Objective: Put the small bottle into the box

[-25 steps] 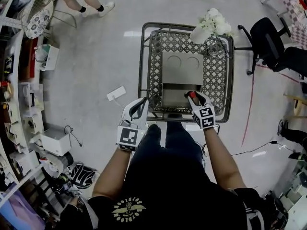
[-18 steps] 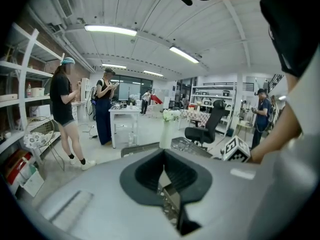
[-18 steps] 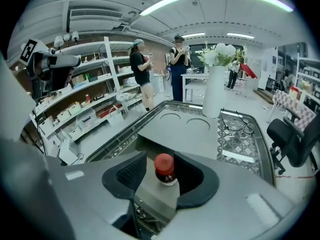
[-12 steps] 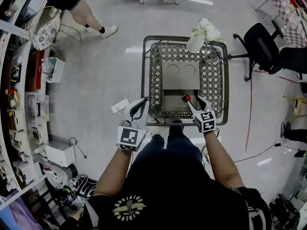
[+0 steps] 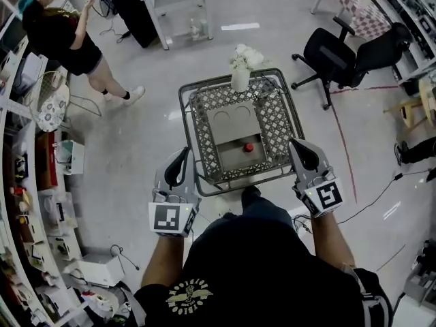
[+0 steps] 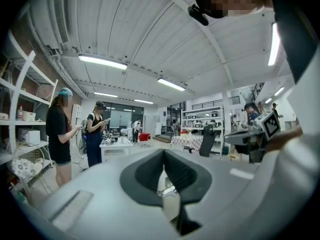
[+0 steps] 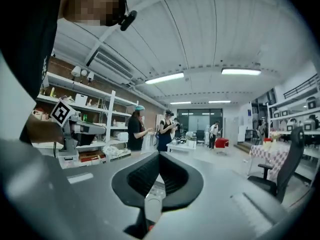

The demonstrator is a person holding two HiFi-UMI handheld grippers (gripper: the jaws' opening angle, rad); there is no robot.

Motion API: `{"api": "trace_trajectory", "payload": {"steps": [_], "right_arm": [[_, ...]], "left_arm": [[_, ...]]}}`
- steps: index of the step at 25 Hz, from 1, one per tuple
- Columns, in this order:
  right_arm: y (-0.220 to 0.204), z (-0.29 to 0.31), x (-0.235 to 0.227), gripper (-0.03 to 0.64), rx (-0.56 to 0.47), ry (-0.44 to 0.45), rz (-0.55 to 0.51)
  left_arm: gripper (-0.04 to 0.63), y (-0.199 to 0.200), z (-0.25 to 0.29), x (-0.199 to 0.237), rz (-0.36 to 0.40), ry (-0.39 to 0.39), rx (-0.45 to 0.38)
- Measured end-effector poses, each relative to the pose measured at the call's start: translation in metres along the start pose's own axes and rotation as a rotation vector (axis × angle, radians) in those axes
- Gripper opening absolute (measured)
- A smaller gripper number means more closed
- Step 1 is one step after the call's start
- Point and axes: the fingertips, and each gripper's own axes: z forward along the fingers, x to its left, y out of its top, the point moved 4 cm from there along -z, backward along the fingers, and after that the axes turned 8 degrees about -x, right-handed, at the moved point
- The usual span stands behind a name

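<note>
Bottle released into box; right hand-held gripper reclosed, empty; left hand-held gripper closed.

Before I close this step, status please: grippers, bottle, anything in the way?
Left gripper shut, empty. Right gripper just closed, empty; both away from box. Bottle in box, red cap visible. Vase behind box, clear of it.
</note>
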Motion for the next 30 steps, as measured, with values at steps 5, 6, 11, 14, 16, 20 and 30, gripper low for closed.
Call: {"api": "trace_trajectory", "payload": {"steps": [5, 6, 11, 14, 16, 20, 30], "right_arm": [[0.03, -0.027, 0.005, 0.006, -0.047, -0.065, 0.006], [0.033, -0.032, 0.002, 0.006, -0.047, -0.067, -0.001], [0.039, -0.057, -0.026, 0.006, -0.045, -0.063, -0.019], [0.039, -0.065, -0.041, 0.006, -0.051, -0.047, -0.011], [0.041, -0.069, -0.044, 0.006, -0.06, -0.026, -0.005], [0.037, -0.079, -0.057, 0.006, -0.061, 0.029, 0.002], [0.017, -0.089, -0.082, 0.006, -0.058, 0.161, 0.072]], "left_arm": [[0.0, 0.006, -0.015, -0.02, 0.018, -0.066, -0.029], [0.0, 0.005, -0.015, -0.023, 0.027, -0.067, -0.022], [0.0, 0.01, -0.009, -0.046, 0.043, -0.04, -0.018], [0.0, 0.016, -0.001, -0.064, 0.048, -0.017, -0.026], [0.0, 0.02, 0.002, -0.075, 0.043, -0.008, -0.033], [0.0, 0.023, 0.013, -0.104, 0.064, 0.004, -0.022], [0.0, 0.021, 0.014, -0.143, 0.106, 0.12, -0.026]]}}
